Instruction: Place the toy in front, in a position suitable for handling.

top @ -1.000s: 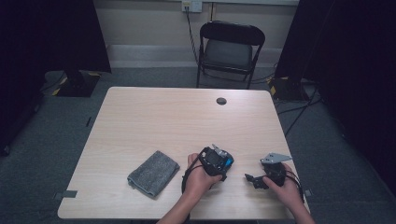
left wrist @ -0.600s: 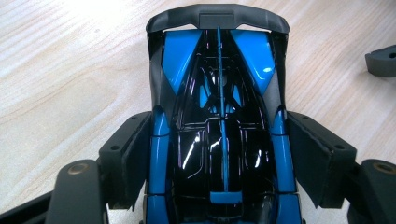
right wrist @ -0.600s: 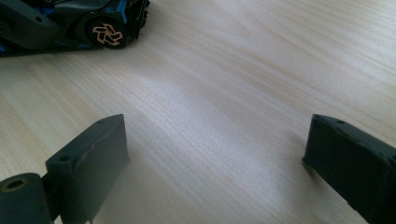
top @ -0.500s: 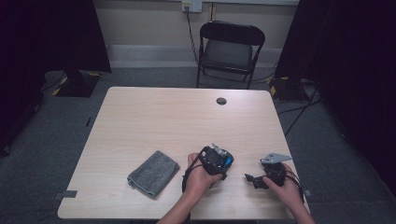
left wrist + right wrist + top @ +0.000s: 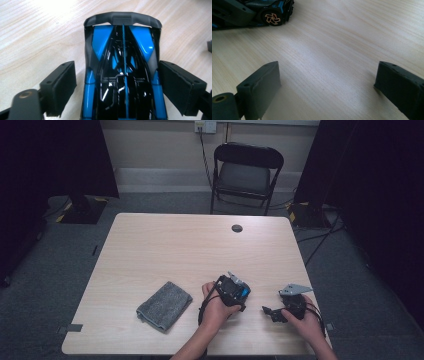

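**Q:** Where is the toy car [image 5: 123, 75], taking the grey cloth [image 5: 164, 305] as reference?

**A:** It sits on the table [image 5: 165, 245] to the right of the cloth, well apart from it, near the table's front edge. The left gripper [image 5: 231, 291] is over the car. In the left gripper view its jaws stand wide, one pad on each flank of the blue-and-black body. A gap shows on the left flank; on the right flank the pad is just beside the body, and contact cannot be confirmed. The gripper has hold of nothing yet.

**Q:** State of the right gripper [image 5: 274, 312]?

**A:** Jaws spread wide and holding nothing, over bare table farther right of the cloth than the car. The right gripper view shows one car wheel [image 5: 272, 18] at the upper left.

**Q:** Orientation of the car?

**A:** Its long axis runs along the left gripper's line of sight, away from that camera. The curved black bar, probably a rear wing, is at the far end; which end is the front cannot be told for certain.

**Q:** Failure risks?

**A:**
- The body is glossy and tapered. Pads closing on a sloped flank may slide and squeeze the car out forward.
- The wheels roll freely along the long axis. An uneven first contact may push the car away.
- Off-centre closure may yaw the car between the pads.
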`<state>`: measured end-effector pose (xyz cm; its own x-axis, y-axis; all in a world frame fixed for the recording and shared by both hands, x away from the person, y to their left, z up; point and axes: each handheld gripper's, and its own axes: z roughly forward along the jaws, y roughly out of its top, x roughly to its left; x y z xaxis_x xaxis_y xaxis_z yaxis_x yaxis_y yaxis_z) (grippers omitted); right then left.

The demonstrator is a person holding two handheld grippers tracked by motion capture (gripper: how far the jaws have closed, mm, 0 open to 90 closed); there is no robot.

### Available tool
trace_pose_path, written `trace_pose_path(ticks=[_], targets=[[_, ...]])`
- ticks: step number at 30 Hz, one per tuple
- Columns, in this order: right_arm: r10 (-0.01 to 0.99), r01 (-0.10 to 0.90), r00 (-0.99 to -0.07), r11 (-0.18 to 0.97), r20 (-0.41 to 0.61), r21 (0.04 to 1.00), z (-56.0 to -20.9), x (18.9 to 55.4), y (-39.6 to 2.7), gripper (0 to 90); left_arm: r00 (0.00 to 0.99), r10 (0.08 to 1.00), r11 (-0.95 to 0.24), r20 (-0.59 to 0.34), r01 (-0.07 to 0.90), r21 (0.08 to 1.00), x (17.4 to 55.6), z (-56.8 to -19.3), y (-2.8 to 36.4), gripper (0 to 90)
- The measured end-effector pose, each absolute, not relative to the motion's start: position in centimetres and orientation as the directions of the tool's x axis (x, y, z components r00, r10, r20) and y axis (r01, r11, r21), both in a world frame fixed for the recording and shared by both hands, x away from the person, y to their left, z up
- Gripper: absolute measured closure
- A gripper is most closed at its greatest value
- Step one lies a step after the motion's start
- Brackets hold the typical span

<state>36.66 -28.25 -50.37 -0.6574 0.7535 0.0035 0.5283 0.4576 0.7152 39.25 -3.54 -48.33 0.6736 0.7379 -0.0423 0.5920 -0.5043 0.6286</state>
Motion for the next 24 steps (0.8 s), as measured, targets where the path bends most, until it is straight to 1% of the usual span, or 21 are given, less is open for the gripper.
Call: trace_pose_path(ticks=[4,11,13,16,18,24], targets=[[0.753,0.528,-0.658,0.458,0.004,0.715,-50.4,36.7,-28.2,5.1,0.678,0.734,-0.506,-0.032,0.578,0.640,39.5,-48.5,-4.1,15.8],[0.753,0.529,-0.658,0.458,0.004,0.715,-50.4,36.7,-28.2,5.0,0.670,0.740,-0.493,-0.049,0.591,0.639,40.0,-48.9,-4.9,16.0],[0.753,0.529,-0.658,0.458,0.004,0.715,-50.4,36.7,-28.2,5.0,0.672,0.739,-0.493,-0.045,0.585,0.644,40.1,-49.0,-5.0,18.5],[0.753,0.529,-0.658,0.458,0.004,0.715,-50.4,36.7,-28.2,5.0,0.677,0.735,-0.499,-0.030,0.571,0.651,40.2,-49.1,-5.1,19.1],[0.753,0.528,-0.658,0.458,0.004,0.715,-50.4,36.7,-28.2,5.1,0.683,0.730,-0.499,-0.025,0.557,0.664,40.1,-49.2,-5.2,24.6],[0.753,0.528,-0.658,0.458,0.004,0.715,-50.4,36.7,-28.2,5.0,0.691,0.722,-0.504,-0.030,0.555,0.661,40.1,-49.1,-5.0,25.4]])
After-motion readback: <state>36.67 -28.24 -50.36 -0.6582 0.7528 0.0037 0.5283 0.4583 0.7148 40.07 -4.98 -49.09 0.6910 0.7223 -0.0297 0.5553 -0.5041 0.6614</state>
